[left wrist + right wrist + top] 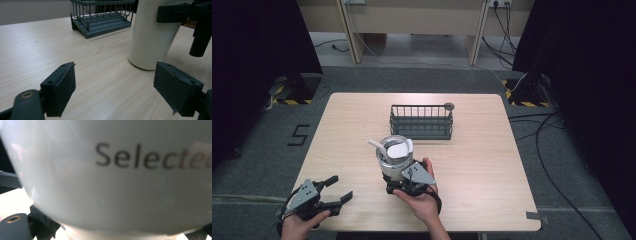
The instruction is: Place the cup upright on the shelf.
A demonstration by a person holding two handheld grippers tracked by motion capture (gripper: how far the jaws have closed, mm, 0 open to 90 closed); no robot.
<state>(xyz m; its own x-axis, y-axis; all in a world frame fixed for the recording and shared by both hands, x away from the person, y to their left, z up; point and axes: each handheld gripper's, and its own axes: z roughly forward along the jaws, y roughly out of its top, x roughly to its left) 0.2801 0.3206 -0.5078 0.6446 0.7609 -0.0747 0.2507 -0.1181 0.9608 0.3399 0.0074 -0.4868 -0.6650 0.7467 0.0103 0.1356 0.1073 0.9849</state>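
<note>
In the high view I see my left hand-held gripper (pixel 336 190) at about 7 o'clock on the tabletop (pixel 492 190), close to the near edge. Its 2 jaws are spread wide and nothing is between them. In the left gripper view the same left hand-held gripper (pixel 115 87) shows both black pads apart, with bare wood in the gap.

Going right, the white cup (pixel 393 159) stands upright near the centre of the tabletop, a little toward 6 o'clock. Some white things stick out of its top, 1 like a thin handle leaning to 10 o'clock; I cannot tell what they are. In the left gripper view the cup (pixel 150 40) stands on the wood, at 1 o'clock from the open jaws and apart from them.

My right hand-held gripper (pixel 399 186) is at the near side of the cup, pinching it low on the body. In the right gripper view the cup (pixel 112 182) is very close and blurred, with the dark letters "Select" on it.

Behind the cup, toward 12 o'clock, stands a dark wire basket (pixel 421 121), apart from it.
</note>
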